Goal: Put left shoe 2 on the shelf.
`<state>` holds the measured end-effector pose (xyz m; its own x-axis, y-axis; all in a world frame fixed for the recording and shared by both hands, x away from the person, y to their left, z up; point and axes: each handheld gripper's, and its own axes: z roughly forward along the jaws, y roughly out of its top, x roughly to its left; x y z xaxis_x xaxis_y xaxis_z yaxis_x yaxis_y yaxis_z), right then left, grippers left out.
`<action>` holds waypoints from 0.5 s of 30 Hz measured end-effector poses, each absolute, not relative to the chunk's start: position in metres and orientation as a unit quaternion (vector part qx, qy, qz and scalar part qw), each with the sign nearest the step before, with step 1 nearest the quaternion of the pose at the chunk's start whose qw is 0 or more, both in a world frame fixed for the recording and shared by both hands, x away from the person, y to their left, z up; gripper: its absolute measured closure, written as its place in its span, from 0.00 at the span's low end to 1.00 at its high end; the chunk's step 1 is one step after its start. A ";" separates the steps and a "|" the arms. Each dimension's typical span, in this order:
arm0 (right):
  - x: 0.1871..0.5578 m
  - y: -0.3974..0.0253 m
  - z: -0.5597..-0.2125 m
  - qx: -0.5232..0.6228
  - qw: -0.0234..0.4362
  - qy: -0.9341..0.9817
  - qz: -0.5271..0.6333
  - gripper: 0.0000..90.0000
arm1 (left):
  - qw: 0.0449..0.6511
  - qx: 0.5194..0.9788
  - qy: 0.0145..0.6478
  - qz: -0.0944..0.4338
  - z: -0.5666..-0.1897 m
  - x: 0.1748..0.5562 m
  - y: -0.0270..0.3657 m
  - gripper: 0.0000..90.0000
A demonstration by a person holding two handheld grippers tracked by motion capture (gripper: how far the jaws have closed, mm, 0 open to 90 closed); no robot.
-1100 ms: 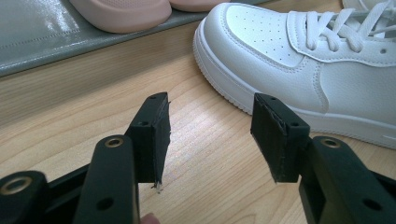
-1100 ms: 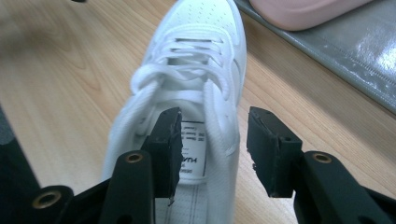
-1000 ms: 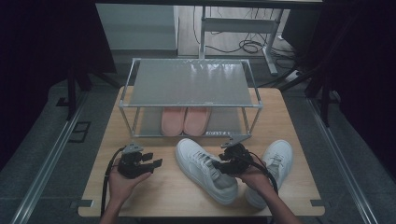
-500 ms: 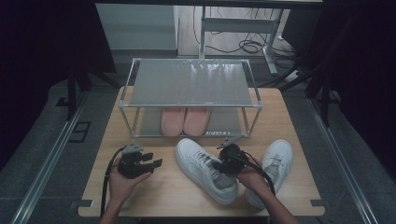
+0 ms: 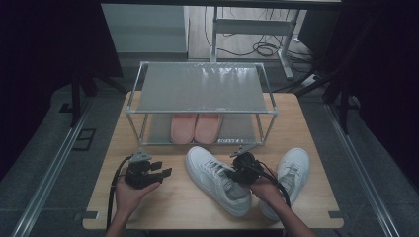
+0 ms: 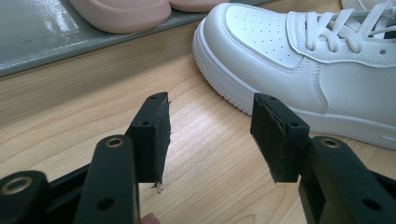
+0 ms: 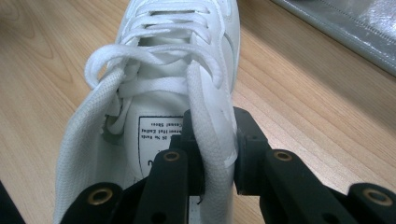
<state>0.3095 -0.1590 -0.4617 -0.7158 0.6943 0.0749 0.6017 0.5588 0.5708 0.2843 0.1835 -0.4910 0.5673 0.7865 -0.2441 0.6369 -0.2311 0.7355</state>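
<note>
Right gripper (image 5: 236,171): jaws clamped on the collar wall of the near white sneaker (image 5: 216,178), 1 jaw inside the opening, 1 outside. In the right gripper view the padded rim is pinched between the 2 pads, the printed tongue label sits just behind the inner jaw, and the laces run ahead toward the toe. That sneaker lies on the wooden table (image 5: 178,207) just in front of the metal shoe rack (image 5: 200,91), toe pointing at the rack's lower shelf, heel toward the person.

Left gripper (image 5: 165,173): jaws wide apart, holding nothing, touching nothing. It sits in front of the rack's left half, left of the gripped sneaker. In the left gripper view bare table shows between the 2 pads, with the sneaker's toe cap just beyond the right-hand jaw, not in contact.

Second white sneaker (image 5: 290,173): on the table in front of the rack's right post, partly under the right hand.

Pink slippers (image 5: 195,127): 1 pair, side by side on the rack's lower shelf.
</note>
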 end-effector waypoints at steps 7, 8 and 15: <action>0.308 -0.159 -0.461 0.377 0.080 0.874 0.297 0.87 | 0.420 0.780 0.455 0.087 -0.492 0.284 0.182 0.53; 0.308 -0.160 -0.461 0.379 0.079 0.872 0.300 0.87 | 0.420 0.780 0.456 0.088 -0.491 0.284 0.183 0.53; 0.302 -0.158 -0.456 0.381 0.084 0.862 0.324 0.87 | 0.421 0.780 0.455 0.088 -0.491 0.284 0.182 0.54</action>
<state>0.3016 -0.1577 -0.4563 -0.6950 0.7118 0.1016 0.6027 0.4997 0.6221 0.2835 0.1824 -0.4910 0.5700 0.7841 -0.2455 0.6359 -0.2317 0.7362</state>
